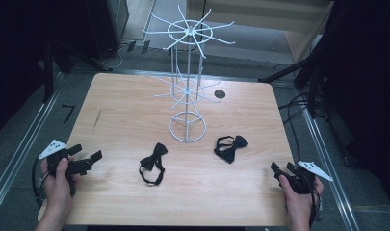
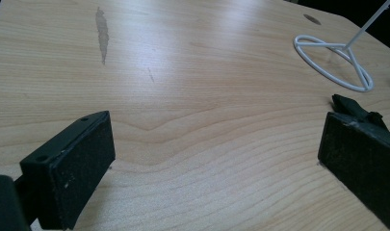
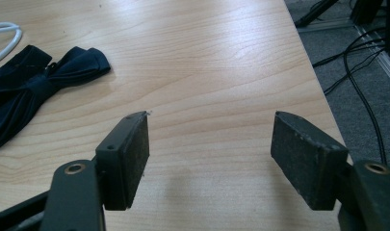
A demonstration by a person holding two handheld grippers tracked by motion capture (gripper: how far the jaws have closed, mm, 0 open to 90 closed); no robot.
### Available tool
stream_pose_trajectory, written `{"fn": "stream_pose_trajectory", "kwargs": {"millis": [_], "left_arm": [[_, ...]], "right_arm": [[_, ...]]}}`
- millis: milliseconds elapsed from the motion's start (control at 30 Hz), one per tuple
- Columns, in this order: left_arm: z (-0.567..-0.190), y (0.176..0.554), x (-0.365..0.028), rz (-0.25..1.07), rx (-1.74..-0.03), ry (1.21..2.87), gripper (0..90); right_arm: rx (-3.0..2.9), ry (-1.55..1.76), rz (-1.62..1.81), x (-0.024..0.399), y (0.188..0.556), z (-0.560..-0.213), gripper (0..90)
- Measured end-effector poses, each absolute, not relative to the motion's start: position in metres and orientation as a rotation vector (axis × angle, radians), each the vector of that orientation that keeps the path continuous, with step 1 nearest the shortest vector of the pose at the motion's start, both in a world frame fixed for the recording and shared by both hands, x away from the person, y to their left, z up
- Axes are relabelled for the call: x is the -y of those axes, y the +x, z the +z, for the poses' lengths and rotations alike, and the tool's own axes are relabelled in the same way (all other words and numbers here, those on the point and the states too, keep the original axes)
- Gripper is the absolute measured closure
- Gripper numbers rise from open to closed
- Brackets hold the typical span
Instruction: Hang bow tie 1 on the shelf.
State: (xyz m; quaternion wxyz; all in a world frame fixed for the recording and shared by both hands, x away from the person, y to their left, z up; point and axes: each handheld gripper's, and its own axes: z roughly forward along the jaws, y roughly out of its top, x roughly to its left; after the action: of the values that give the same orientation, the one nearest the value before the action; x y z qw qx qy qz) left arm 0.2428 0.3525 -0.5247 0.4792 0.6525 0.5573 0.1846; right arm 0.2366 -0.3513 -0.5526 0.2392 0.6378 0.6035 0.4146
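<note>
Two black bow ties lie on the wooden table. One bow tie sits left of centre, the other bow tie right of centre, also visible as the dark bow tie at the left of the right gripper view. Behind them stands a white wire rack with a ring base. My left gripper hovers open over the table's near left edge, nothing between its pads. My right gripper is open at the near right edge, its pads bare.
Cables trail across the grey floor to the right of the table. A dark stain marks the wood at the far left. A small round hole sits near the table's back edge. Dark stands and curtains flank both sides.
</note>
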Motion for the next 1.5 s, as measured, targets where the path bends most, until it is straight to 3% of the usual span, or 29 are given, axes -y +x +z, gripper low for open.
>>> {"fn": "stream_pose_trajectory", "kwargs": {"millis": [500, 1500], "left_arm": [[-0.525, 0.243, -0.352, 0.448, -1.359, 1.595, 0.0], [-0.525, 0.243, -0.351, 0.447, -1.354, 1.606, 0.0]], "right_arm": [[-1.635, 1.708, 1.174, 0.346, 0.234, -0.546, 43.1], [-1.704, 1.621, 1.257, 0.295, 0.240, -0.537, 42.8]]}}
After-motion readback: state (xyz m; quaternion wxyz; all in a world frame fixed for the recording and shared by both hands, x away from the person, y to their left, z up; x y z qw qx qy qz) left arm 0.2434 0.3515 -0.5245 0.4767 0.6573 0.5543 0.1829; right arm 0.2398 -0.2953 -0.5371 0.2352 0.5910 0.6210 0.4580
